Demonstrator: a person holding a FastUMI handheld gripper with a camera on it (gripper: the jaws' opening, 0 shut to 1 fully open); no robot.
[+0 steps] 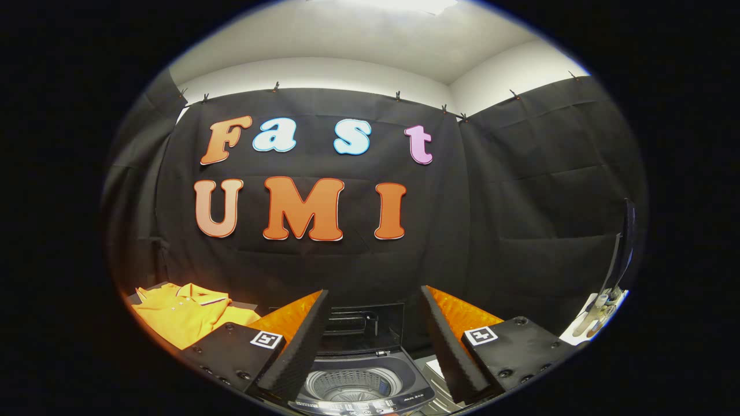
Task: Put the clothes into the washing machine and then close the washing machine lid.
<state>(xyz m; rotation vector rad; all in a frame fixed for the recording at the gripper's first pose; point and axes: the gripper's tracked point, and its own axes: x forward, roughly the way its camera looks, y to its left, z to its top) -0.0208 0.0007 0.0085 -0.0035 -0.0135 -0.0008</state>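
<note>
The yellow polo shirt (pixel 188 315) lies folded at the lower left of the frame, apart from the washing machine (pixel 361 384) at bottom centre. The machine's lid (pixel 361 323) stands raised behind the open drum, evidently left up for loading. The gripper (pixel 370 341) is spread wide and empty, fingers flanking the drum, the shirt beyond its left finger. Loading not yet begun.

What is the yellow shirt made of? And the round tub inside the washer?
The shirt looks like soft knit cloth, matte, rumpled into folds, with a collar and buttons. The tub, between the open tongs, looks like shiny metal: silvery, with rows of small holes. It might be light plastic instead; the view leaves that open.
</note>
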